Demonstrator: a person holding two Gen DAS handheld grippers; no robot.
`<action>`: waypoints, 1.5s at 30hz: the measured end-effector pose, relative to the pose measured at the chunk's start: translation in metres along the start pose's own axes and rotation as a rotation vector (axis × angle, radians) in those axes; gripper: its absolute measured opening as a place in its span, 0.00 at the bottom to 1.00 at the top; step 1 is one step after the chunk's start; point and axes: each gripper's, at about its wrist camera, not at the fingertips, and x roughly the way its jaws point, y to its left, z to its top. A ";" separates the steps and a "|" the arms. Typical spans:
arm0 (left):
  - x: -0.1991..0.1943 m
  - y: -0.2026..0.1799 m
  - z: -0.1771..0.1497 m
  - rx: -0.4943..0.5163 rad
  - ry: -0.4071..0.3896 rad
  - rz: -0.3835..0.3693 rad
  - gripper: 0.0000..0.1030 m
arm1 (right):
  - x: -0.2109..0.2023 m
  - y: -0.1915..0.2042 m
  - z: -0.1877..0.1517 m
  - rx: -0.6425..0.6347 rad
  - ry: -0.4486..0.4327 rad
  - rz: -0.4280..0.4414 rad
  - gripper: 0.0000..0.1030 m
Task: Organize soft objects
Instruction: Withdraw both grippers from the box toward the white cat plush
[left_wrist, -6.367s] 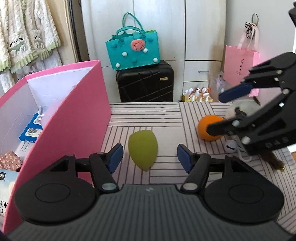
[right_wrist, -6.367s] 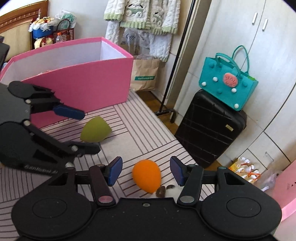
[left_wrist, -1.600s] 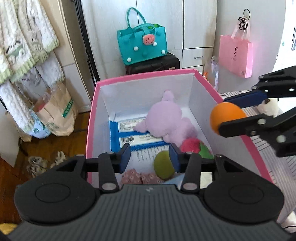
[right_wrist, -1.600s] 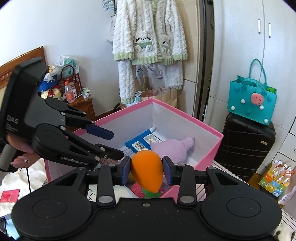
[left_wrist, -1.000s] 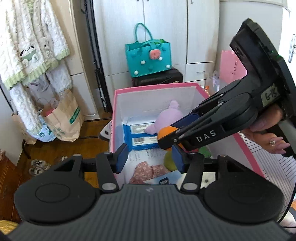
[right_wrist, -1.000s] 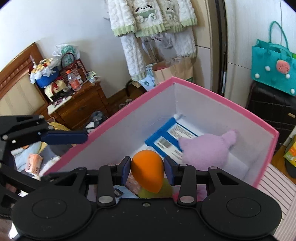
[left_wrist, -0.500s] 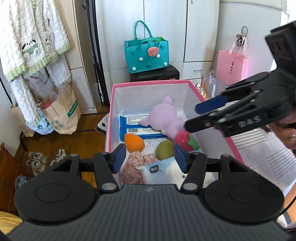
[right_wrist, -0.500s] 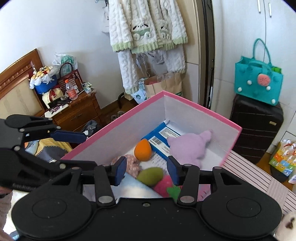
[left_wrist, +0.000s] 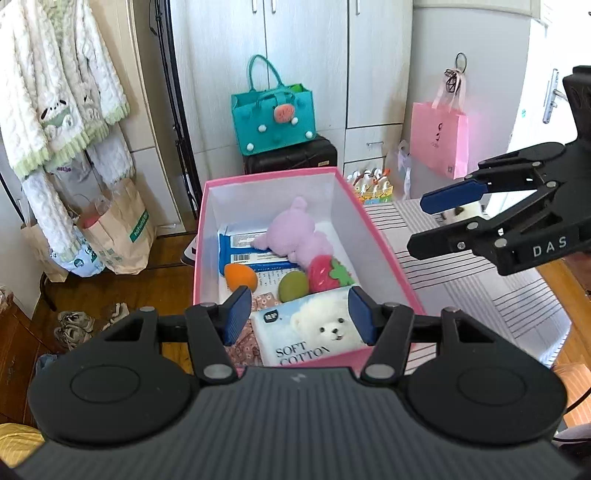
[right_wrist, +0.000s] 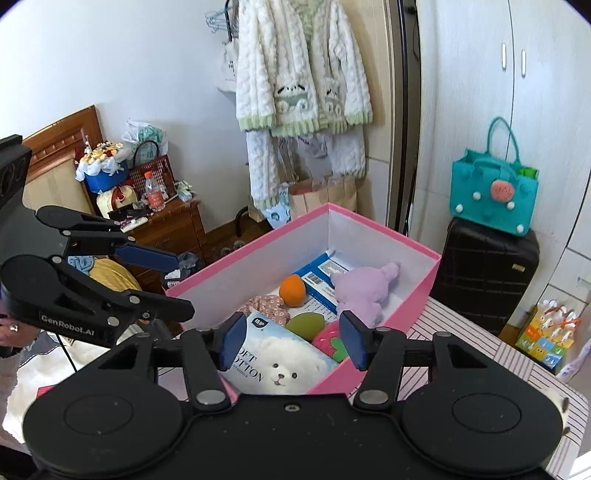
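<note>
Both egg-shaped foam sponges, orange (left_wrist: 241, 277) and green (left_wrist: 293, 289), lie in the pink cardboard box (left_wrist: 384, 243); left tongs (left_wrist: 299, 317) part-open and empty, right tongs (right_wrist: 291, 341) opening, empty.

Both grippers empty, pitched downward.
Left gripper (left_wrist: 299, 314): jaws parted, nothing between the blue pads (left_wrist: 236, 314). Right gripper (right_wrist: 290, 341): jaws opening, nothing between them; seen from the left wrist view at the right edge, fingers level and spread.
</note>
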 end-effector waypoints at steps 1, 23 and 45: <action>-0.004 -0.003 0.000 0.003 -0.004 -0.001 0.55 | -0.006 0.002 -0.003 -0.005 -0.006 0.000 0.62; -0.041 -0.074 -0.051 0.072 0.059 -0.099 0.68 | -0.087 0.018 -0.089 -0.077 -0.064 -0.090 0.97; 0.003 -0.136 -0.069 0.159 -0.032 -0.237 0.97 | -0.109 -0.057 -0.196 0.178 -0.315 -0.324 0.98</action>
